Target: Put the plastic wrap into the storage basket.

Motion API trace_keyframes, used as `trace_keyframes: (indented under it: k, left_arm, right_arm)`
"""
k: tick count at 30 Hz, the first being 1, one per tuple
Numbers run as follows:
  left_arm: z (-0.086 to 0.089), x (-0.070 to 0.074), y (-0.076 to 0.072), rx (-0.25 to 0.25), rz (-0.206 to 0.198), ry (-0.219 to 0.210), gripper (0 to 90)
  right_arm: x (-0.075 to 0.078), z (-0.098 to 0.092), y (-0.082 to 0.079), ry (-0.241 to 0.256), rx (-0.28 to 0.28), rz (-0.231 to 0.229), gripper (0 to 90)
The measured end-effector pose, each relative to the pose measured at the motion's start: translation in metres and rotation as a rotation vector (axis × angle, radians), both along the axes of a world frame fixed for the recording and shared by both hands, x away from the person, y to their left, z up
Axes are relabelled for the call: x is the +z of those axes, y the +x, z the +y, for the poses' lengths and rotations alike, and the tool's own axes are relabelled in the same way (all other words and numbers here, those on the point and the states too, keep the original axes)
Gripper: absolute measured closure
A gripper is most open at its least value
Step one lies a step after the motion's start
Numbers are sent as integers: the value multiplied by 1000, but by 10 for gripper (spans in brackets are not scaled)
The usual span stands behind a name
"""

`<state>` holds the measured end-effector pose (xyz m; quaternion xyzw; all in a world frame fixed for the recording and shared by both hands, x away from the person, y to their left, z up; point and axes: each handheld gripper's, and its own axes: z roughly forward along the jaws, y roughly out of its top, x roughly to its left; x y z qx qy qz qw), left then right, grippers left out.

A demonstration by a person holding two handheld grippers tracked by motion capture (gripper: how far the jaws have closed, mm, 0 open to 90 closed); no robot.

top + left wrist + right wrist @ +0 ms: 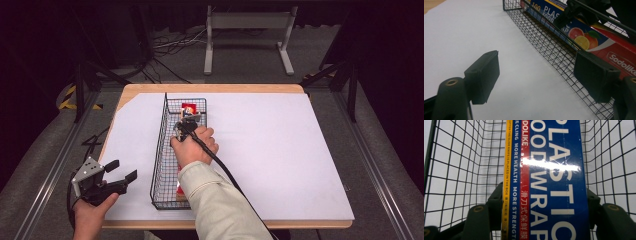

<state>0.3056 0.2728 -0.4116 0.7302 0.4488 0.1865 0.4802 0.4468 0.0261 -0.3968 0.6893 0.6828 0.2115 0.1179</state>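
A long black wire-mesh basket (159,150) lies lengthwise on the white sheet covering the wooden desk (260,150), a little left of the desk's middle, and inside it lies a long cardboard box of plastic food wrap (188,108), blue and red with a yellow edge strip and a picture of citrus fruit on its side. In the high view the person's right hand reaches into the basket from the near side and holds the right gripper (187,123) down over the box, with a black cable trailing back along the pale sleeve (220,205). The right gripper view looks along the box (549,182) from just above: its blue face with large white lettering runs up the middle of the picture, the basket's mesh walls rise on both sides, and the two black fingers (495,202) stand against the box's long edges, one on each side, closed onto it so that the box is clamped between them. The left gripper (120,176) is held in the person's left hand near the desk's near-left corner, just beside the basket's outer wall but apart from it, with a grey three-cornered plate on top. In the left gripper view its fingers (482,77) are spread wide with nothing between them, above the bare white sheet, and the basket (544,42) with the box (584,37) inside runs along the right.
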Motion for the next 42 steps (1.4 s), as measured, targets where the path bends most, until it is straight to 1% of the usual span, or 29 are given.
trace_keyframes:
  k: [8, 11, 14, 19, 27, 31, 32, 35, 38, 40, 42]
  left_arm:
    - [0, 0, 0, -4, 3, -2, 216]
    - [0, 0, 0, 0, 1, 0, 216]
    - [1, 0, 0, 0, 0, -1, 216]
    - [0, 0, 0, -1, 2, -1, 216]
    - [0, 0, 0, -5, 4, -5, 216]
    - [-1, 0, 0, -5, 4, -4, 216]
    - [-1, 0, 0, -5, 4, -4, 216]
    - [-2, 0, 2, -7, 1, -4, 216]
    - [-3, -1, 4, -15, 3, 5, 216]
    - [-5, -1, 4, -17, 7, 3, 216]
    - [-4, -1, 4, -20, 5, 3, 216]
  right_arm:
    - [-6, 2, 1, -27, 1, -6, 397]
    - [-7, 2, 1, -29, 1, -8, 397]
    - [-8, 3, 2, -30, 1, -4, 397]
    - [-11, 4, 1, -46, 6, 1, 395]
    - [-12, 4, 1, -46, 8, 4, 386]
    - [-8, 4, 1, -41, 24, -20, 361]
    - [-7, 3, 1, -33, 26, -28, 361]
    - [-5, 2, 0, -24, 32, -34, 359]
    - [-2, 2, -1, -23, 44, -46, 342]
    - [3, 2, -2, -16, 48, -59, 315]
    - [8, 2, -3, -10, 47, -68, 311]
